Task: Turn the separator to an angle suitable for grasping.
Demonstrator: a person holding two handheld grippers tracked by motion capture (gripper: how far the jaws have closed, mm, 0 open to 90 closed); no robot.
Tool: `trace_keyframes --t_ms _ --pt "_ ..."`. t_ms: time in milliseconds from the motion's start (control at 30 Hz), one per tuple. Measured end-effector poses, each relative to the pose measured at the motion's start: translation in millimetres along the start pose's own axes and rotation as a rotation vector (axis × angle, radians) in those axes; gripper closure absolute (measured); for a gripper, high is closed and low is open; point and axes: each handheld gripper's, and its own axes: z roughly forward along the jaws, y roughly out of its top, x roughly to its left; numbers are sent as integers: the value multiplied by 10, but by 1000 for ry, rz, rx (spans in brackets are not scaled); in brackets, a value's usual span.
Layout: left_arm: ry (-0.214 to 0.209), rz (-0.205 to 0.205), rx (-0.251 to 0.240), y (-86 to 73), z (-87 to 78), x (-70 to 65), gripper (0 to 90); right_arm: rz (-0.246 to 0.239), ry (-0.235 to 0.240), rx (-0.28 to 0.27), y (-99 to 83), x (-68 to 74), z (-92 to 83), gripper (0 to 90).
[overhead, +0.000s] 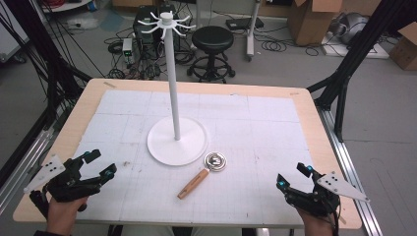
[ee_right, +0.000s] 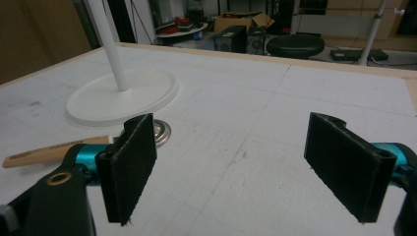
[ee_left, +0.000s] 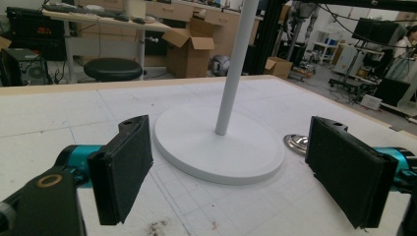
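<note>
— Near the middle of the counter (overhead: 123,206), just right of the white stand (overhead: 177,142), lies that wooden-handled strainer (overhead: 206,169), well apart from both grippers.
— Left gripper (overhead: 101,162) and right gripper (overhead: 291,176), jaws wide apart, nothing held.
— Grabbing the thin handle askew could spin it into the stand's base, I'd guess.

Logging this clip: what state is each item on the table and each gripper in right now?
Left gripper: open, empty, near the table's edge.
Right gripper: open, empty, near the table's edge.
White stand: upright on its round base, hooks bare.
Wooden-handled tool: lying flat, its metal head beside the stand's base.
</note>
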Motion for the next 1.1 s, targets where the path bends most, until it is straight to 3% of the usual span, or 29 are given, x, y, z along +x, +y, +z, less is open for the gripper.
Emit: trace_keyframes --t_ms 300,600,633,733,767,800,867,900,933,1000,1033,1067,1100 --pt "8 -11 6 -14 9 22 185 7 15 10 -15 -4 28 198" --pt "14 0 14 -19 -1 14 188 -4 106 29 58 194 281 278" --pt "14 3 17 -20 -3 12 188 1 159 45 88 291 443 316" --pt "8 3 25 -24 5 21 189 -14 246 90 115 455 697 421" --pt "8 3 25 -24 5 21 190 -14 246 90 115 455 697 421" --pt "8 5 33 -29 11 31 190 -68 294 146 155 617 942 536" --pt "13 3 34 -32 6 42 190 -99 325 191 183 740 1137 674" --pt "13 3 34 -32 6 42 190 -99 325 191 183 740 1137 674" --pt "16 -2 33 -33 -1 48 190 -109 364 244 185 859 1389 801" --pt "15 0 35 -35 3 47 190 -130 373 295 169 938 1569 865" --pt "15 0 35 -35 3 47 191 -130 373 295 169 938 1569 865" --pt "12 3 43 -38 12 46 191 -147 393 350 125 1047 1768 890" --pt "12 3 43 -38 12 46 191 -162 398 369 111 1082 1829 890"
